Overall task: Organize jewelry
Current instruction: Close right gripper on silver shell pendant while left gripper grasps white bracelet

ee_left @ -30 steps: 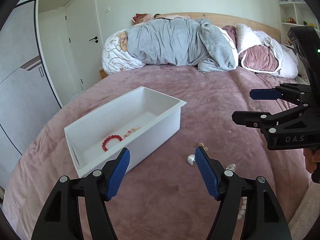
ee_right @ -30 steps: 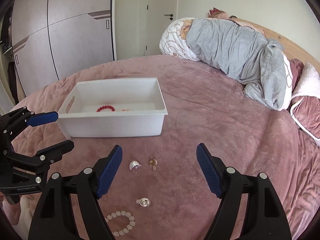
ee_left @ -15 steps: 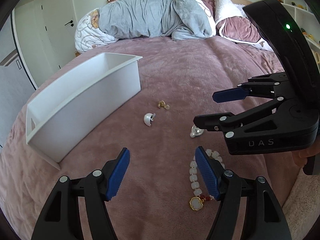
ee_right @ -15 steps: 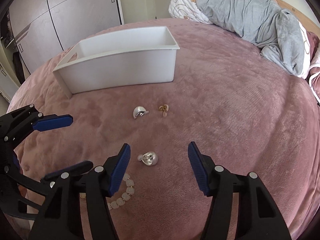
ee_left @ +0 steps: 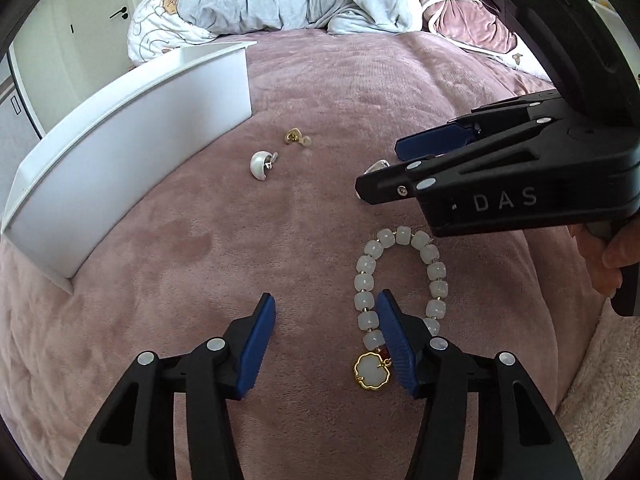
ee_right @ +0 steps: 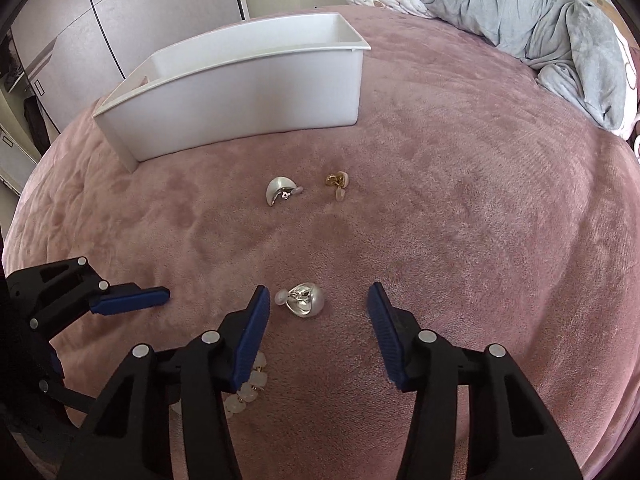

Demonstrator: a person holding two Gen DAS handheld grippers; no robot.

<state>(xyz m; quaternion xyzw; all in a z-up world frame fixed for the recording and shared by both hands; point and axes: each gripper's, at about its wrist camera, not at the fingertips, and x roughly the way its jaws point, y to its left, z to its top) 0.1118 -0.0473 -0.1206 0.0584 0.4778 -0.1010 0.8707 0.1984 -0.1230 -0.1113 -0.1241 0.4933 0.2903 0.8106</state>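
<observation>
Jaws: both the left gripper [ee_left: 326, 334] and the right gripper [ee_right: 318, 330] are spread, nothing held.
Silver earring [ee_right: 301, 299]: lies on the bed [ee_right: 460, 200], between the right jaws.
Risk: the earring may be pushed into the soft plush and missed.
Bracelet [ee_left: 394, 280]: may be snagged by the left jaw resting over it.

A milky white bead bracelet [ee_left: 400, 276] with a gold-rimmed charm lies by blue finger pads [ee_left: 256, 344]. Ahead sit a pearly silver earring [ee_right: 304, 300], a gold one [ee_right: 336, 182] and a plain white bin [ee_right: 248, 84] on the dusty pink blanket [ee_right: 460, 208].
</observation>
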